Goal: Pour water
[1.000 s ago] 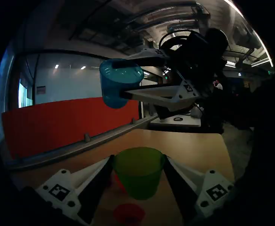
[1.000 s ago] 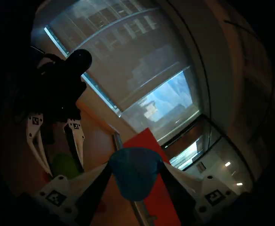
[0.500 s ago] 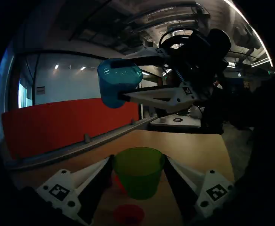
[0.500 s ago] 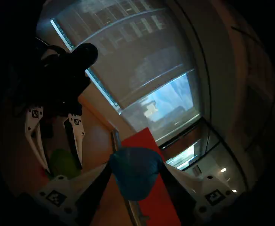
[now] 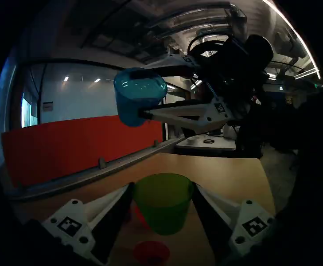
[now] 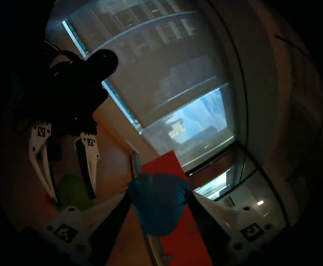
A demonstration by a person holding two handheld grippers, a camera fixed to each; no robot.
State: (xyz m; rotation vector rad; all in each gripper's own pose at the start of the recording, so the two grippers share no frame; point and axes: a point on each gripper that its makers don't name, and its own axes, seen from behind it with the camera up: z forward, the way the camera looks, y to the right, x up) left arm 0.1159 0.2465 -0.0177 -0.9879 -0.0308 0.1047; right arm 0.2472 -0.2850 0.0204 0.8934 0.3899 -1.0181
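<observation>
Pouring gap: blue cup (image 5: 139,99) high over green cup (image 5: 163,208) (rim up)
Left tongs (image 5: 162,190): clamping green cup
Right tongs (image 6: 159,198): clamping blue cup

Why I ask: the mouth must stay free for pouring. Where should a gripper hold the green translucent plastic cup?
Take the green cup by its side wall, below the rim, coming level from the side, one finger on each flank, as the left gripper does. It stands upright and narrows downward, so its wider top likely resists slipping.
</observation>
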